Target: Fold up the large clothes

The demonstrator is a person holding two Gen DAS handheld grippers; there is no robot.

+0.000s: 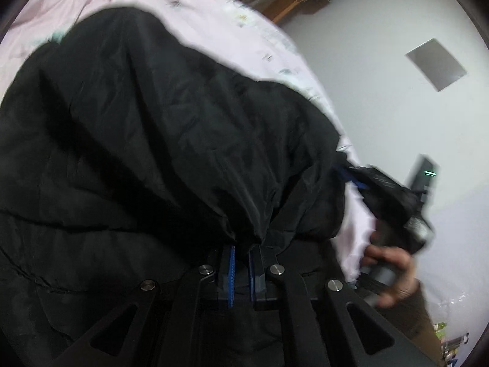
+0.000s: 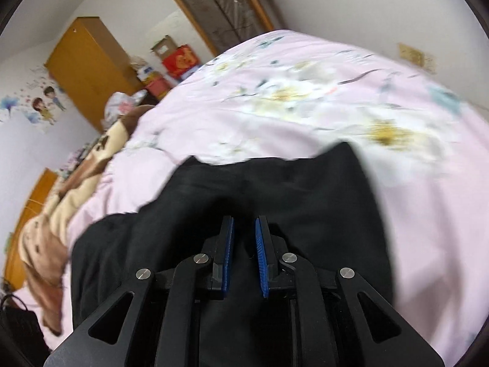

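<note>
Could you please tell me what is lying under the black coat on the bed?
Under the black coat lies a pink flowered quilt, showing all around its edges. Whatever is directly beneath the coat's middle is covered, so anything else there cannot be seen.

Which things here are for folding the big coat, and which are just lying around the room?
For the job:
- black coat
- left gripper, shut on the coat
- right gripper, coat fabric between its fingers
- pink floral quilt under the coat

Just lying about:
- brown and cream blanket
- wooden wardrobe
- red box
- cartoon wall sticker
</note>
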